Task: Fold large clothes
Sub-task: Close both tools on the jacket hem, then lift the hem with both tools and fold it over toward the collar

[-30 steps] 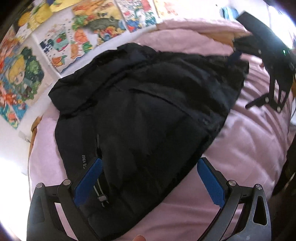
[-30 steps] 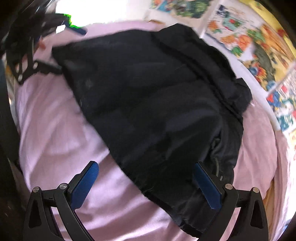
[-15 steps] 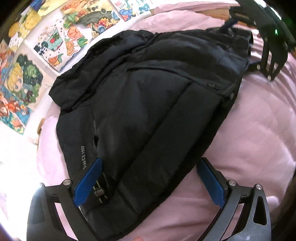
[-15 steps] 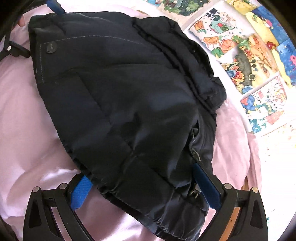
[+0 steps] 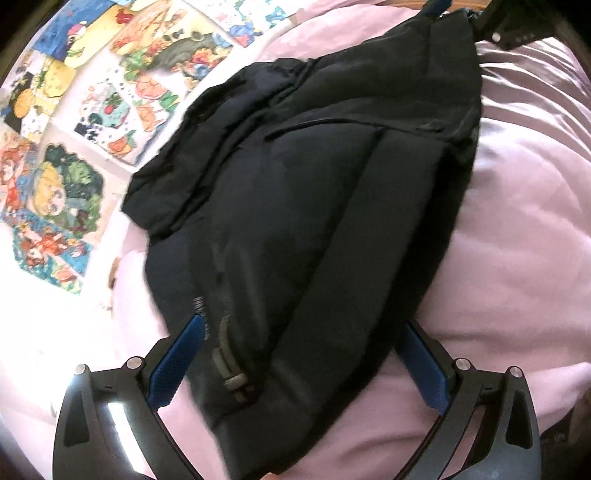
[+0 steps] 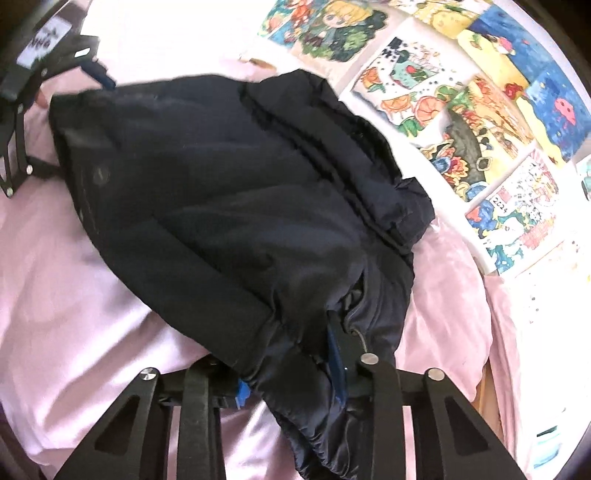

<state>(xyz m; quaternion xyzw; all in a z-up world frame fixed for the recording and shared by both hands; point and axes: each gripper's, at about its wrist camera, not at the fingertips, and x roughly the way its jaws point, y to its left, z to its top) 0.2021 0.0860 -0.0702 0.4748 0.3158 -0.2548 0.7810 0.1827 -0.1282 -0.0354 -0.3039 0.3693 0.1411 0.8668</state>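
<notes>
A black puffer jacket (image 5: 314, 206) lies spread on a pink bedspread (image 5: 517, 229). My left gripper (image 5: 301, 363) stands open, and the jacket's near corner with a grey zip pull (image 5: 231, 365) lies between its blue pads (image 5: 177, 362) without being pressed. In the right wrist view the jacket (image 6: 229, 206) fills the middle. My right gripper (image 6: 290, 380) is closing its jaws on the bunched hem at the opposite corner, with the fabric pinched between the pads. Each gripper shows at the far edge of the other's view: the right gripper (image 5: 461, 14) and the left gripper (image 6: 92, 74).
Colourful drawings (image 5: 74, 122) cover the white wall beside the bed, also seen as drawings (image 6: 480, 122) in the right wrist view. The pink bedspread (image 6: 66, 295) spreads around the jacket. A strip of wooden bed frame (image 6: 487, 391) shows at the lower right.
The right gripper's jaws have come together on the jacket's hem, which now bunches between them. The left gripper has sunk and rolled, and the jacket corner lies deeper between its fingers.
</notes>
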